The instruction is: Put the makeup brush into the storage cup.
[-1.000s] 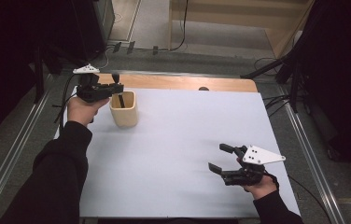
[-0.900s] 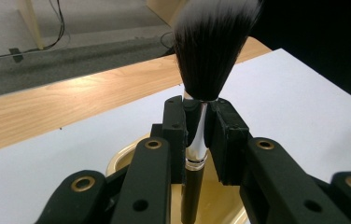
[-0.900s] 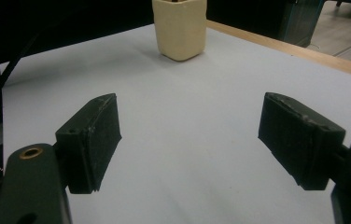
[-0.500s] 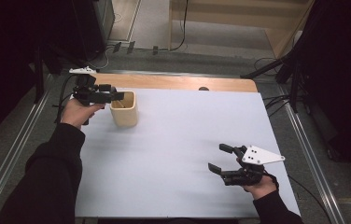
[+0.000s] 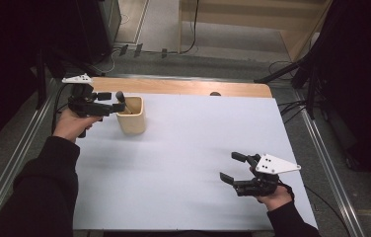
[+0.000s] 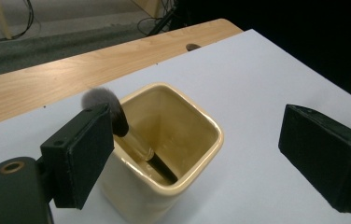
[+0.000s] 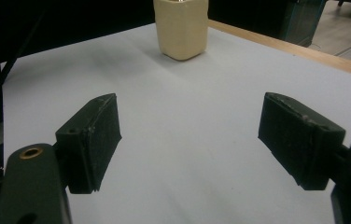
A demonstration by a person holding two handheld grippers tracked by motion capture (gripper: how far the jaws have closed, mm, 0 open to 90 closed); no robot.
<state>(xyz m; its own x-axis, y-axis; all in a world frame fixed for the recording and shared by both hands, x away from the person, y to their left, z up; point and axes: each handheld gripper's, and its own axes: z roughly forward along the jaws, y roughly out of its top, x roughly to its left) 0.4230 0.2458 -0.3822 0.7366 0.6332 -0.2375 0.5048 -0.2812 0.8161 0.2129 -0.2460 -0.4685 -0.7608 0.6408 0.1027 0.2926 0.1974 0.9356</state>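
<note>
The left gripper [image 5: 110,102], jaws just opened, stood beside the cup [image 5: 132,116] holding the makeup brush [image 6: 117,122]; the right gripper [image 5: 234,168] stood open, near right.

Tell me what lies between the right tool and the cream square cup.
Nothing: in the high view, bare white table sheet stretches from the right tool to the cream square cup. The right gripper view shows the same.

Left gripper [image 5: 117,102] fingers just opening wide, right gripper [image 5: 233,167] agape
</note>
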